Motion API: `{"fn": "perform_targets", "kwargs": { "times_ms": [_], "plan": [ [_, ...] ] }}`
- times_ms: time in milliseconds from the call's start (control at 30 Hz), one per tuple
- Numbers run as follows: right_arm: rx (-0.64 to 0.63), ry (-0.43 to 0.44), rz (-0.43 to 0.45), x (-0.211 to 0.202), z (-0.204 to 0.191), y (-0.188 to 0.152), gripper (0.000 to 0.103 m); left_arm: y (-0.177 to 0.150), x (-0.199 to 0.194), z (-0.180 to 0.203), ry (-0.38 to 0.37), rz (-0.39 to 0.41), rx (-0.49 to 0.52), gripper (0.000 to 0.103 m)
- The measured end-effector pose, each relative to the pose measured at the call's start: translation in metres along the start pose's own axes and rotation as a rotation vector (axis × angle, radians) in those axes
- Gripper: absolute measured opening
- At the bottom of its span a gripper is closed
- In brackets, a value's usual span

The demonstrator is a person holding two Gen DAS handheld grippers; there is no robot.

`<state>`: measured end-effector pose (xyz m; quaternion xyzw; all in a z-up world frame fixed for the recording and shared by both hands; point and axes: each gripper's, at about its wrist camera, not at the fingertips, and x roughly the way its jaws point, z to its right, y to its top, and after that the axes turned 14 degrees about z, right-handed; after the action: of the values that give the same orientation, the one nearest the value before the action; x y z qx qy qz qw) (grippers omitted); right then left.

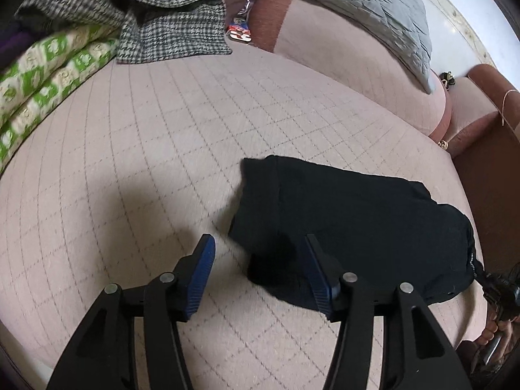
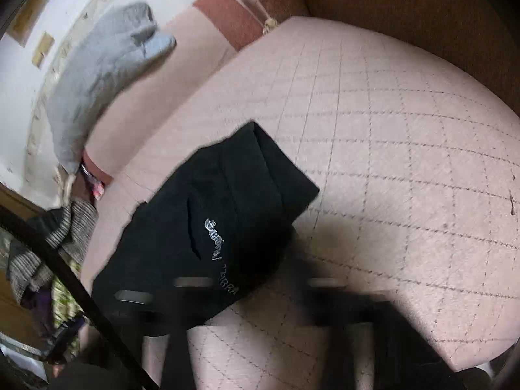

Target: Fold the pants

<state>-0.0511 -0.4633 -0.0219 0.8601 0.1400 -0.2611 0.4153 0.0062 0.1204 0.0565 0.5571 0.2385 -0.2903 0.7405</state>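
The black pants (image 1: pixel 351 227) lie folded into a compact, several-layered rectangle on the pink quilted sofa seat (image 1: pixel 162 136), in the lower right of the left wrist view and at centre-left of the right wrist view, where silver lettering shows on the top layer. They look like soft, light, limp cloth: the stack should sag if lifted by one corner, and the layers could slide apart. A sound hold would likely pinch all layers at a folded edge, or at two corners of one short side.

The left gripper (image 1: pixel 260 247) stands released, its blue pads (image 1: pixel 203 269) apart, one over bare seat and one in front of the near corner of the pants, nothing pinched between them. The right gripper (image 2: pixel 256 295) is a dark smear at the bottom of its own view; its jaws read as clenched, and I cannot tell whether any cloth is caught.

Beyond lie a grey quilted pillow (image 1: pixel 357 6) upper right, a houndstooth garment (image 1: pixel 156 22) and green-patterned bedding (image 1: pixel 48 74) upper left.
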Motion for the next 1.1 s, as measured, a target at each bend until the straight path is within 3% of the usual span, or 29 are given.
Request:
{"fn": "perform_targets", "kwargs": {
  "times_ms": [233, 400, 500, 633, 733, 833, 867, 900, 933, 1033, 1100],
  "plan": [
    [-0.177, -0.044, 0.091, -0.028, -0.038, 0.025, 0.006, 0.001, -0.009, 0.003, 0.001, 0.015, 0.003, 0.054],
    [-0.148, -0.129, 0.100, -0.019, -0.016, 0.035, 0.006, 0.000, -0.008, -0.002, -0.031, 0.007, -0.054, 0.055],
    [-0.173, -0.221, 0.044, 0.000, 0.000, 0.023, 0.007, -0.005, -0.008, -0.005, -0.028, 0.003, -0.070, 0.055],
    [-0.184, -0.271, -0.001, 0.007, 0.011, 0.008, 0.016, -0.009, 0.000, -0.008, -0.020, -0.012, -0.095, 0.059],
    [-0.153, -0.297, 0.067, -0.013, 0.015, 0.009, 0.044, -0.007, 0.013, -0.005, -0.014, -0.022, -0.101, 0.061],
    [-0.178, -0.318, 0.160, -0.038, 0.007, 0.010, 0.045, -0.006, 0.027, 0.008, 0.010, -0.021, -0.056, 0.061],
    [-0.190, -0.311, 0.176, -0.044, 0.002, 0.010, 0.045, -0.007, 0.031, 0.014, 0.022, -0.023, -0.019, 0.057],
    [-0.199, -0.301, 0.184, -0.048, -0.004, 0.010, 0.045, -0.010, 0.034, 0.023, 0.042, -0.024, 0.039, 0.020],
    [-0.210, -0.283, 0.187, -0.051, -0.010, 0.009, 0.045, -0.014, 0.035, 0.029, 0.038, -0.032, 0.064, 0.008],
    [-0.246, -0.222, 0.163, -0.048, -0.031, 0.003, 0.045, -0.018, 0.020, 0.029, 0.056, -0.006, 0.071, 0.008],
    [-0.287, -0.180, 0.134, -0.035, -0.052, -0.003, 0.045, -0.020, 0.008, 0.021, 0.049, -0.012, 0.013, 0.008]
  ]
}}
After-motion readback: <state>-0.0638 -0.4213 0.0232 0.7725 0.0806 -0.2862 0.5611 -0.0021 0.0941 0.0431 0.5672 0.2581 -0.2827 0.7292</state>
